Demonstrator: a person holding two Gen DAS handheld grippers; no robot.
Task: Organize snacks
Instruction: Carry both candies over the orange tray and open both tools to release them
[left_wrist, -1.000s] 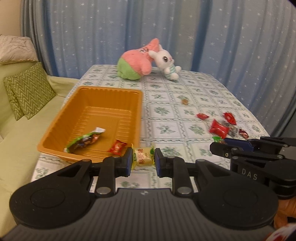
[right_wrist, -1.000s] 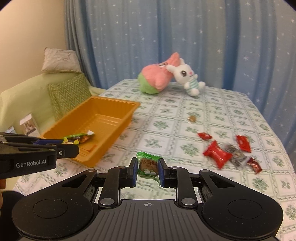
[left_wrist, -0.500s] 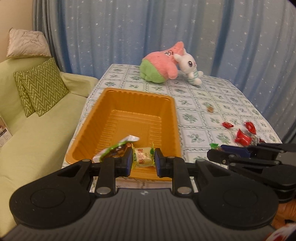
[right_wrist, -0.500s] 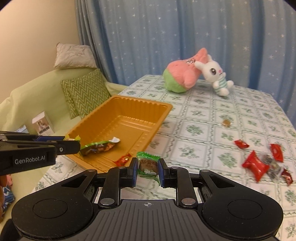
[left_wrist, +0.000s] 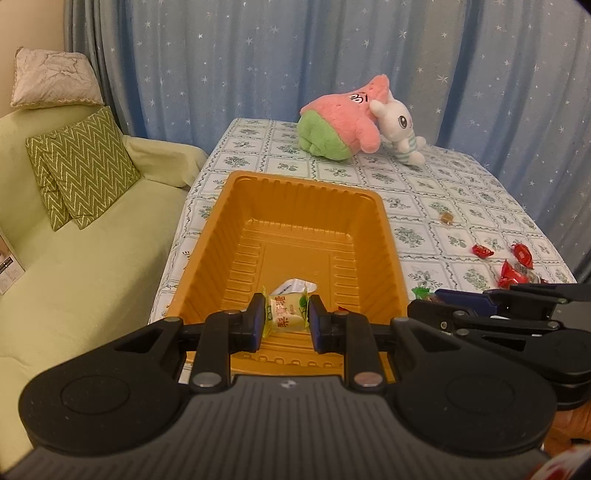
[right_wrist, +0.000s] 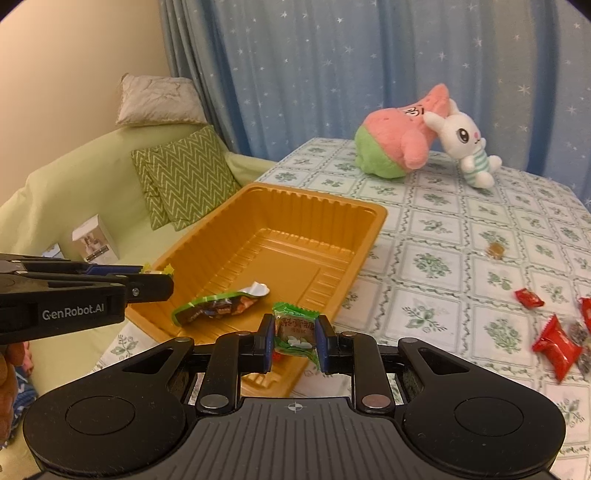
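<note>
Left gripper (left_wrist: 286, 319) pinching yellow candy (left_wrist: 286, 316), right gripper (right_wrist: 295, 341) pinching green candy (right_wrist: 295, 328); both have swung from the scattered red snacks (right_wrist: 556, 345) to above orange tray (left_wrist: 295, 192); release looks next.

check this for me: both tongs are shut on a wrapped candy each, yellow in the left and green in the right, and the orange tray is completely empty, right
Not quite: the orange tray is not empty. The right wrist view shows a green snack packet lying in it. The rest holds: the left tongs grip a yellow candy and the right tongs a green candy.
</note>
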